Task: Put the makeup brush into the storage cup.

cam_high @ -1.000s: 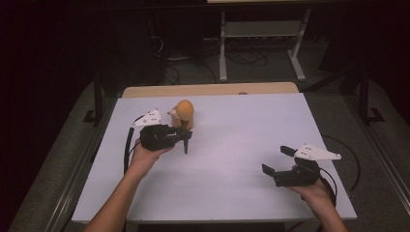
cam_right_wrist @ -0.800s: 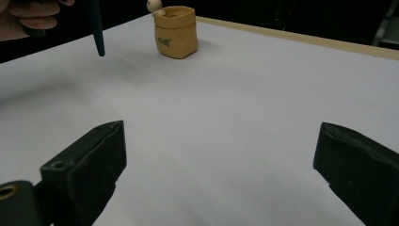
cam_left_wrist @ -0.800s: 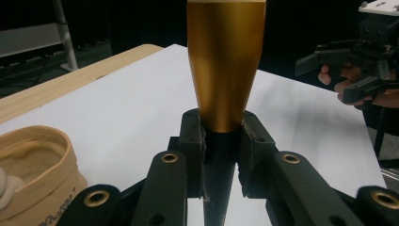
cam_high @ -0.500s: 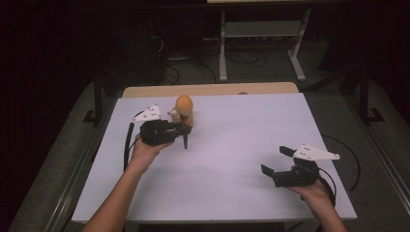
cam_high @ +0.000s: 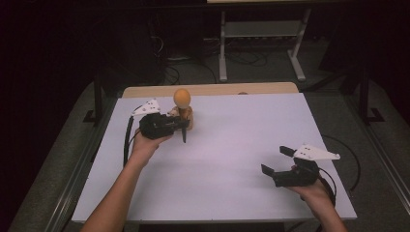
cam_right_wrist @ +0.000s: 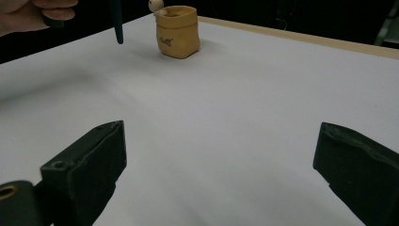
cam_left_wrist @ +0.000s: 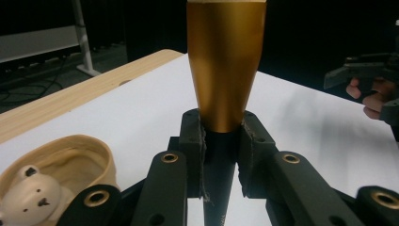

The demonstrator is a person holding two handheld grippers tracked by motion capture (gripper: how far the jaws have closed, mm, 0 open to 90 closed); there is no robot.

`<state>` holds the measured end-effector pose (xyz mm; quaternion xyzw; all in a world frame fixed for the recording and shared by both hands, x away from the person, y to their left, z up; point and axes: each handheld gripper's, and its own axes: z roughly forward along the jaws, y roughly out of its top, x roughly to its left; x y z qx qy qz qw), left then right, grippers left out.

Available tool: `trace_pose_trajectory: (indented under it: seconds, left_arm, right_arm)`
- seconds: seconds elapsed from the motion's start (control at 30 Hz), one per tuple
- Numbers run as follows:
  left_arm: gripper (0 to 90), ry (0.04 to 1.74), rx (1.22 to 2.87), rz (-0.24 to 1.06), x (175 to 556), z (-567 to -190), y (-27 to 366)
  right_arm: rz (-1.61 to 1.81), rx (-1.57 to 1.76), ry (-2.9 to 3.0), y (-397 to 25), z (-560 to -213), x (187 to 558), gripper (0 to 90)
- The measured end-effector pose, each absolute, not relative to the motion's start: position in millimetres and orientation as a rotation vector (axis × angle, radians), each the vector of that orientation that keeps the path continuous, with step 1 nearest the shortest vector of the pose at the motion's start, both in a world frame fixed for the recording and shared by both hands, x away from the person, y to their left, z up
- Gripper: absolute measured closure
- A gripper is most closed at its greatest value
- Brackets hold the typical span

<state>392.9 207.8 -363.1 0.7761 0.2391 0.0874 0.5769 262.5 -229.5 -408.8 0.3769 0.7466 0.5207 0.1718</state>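
My left gripper (cam_high: 182, 124) (cam_left_wrist: 221, 141) is shut on a brush (cam_high: 182, 98) with a gold-orange flared top (cam_left_wrist: 226, 61) and a dark tapered handle. The brush stands upright, its pointed handle tip (cam_high: 183, 140) (cam_right_wrist: 117, 26) hanging just above the table. Right behind it sits a tan sack-shaped holder (cam_high: 189, 117) (cam_left_wrist: 70, 155) (cam_right_wrist: 178, 32) with a small bear figure (cam_left_wrist: 28, 195) on its rim. My right gripper (cam_high: 276, 162) (cam_right_wrist: 221, 155) rests open near the table's front right, nothing between its fingers.
The white table top (cam_high: 241, 140) has a wooden strip (cam_high: 212, 90) along its far edge. Dark floor with cables and a metal stand (cam_high: 261, 38) lies beyond. The right hand and its gripper (cam_left_wrist: 367, 77) appear far off in the left gripper view.
My left gripper has carried the brush a little farther back and higher, turning it more upright beside the holder. The right gripper has stayed put.
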Motion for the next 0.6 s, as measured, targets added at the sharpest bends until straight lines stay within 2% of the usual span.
trace_pose_trajectory:
  seconds: [0.6]
  left_arm:
    - [74.1,0.628,1.797,0.254,419.0,-362.2,215.5]
  right_arm:
    - [1.470,1.075,2.122,-230.0,-409.3,262.2,2.6]
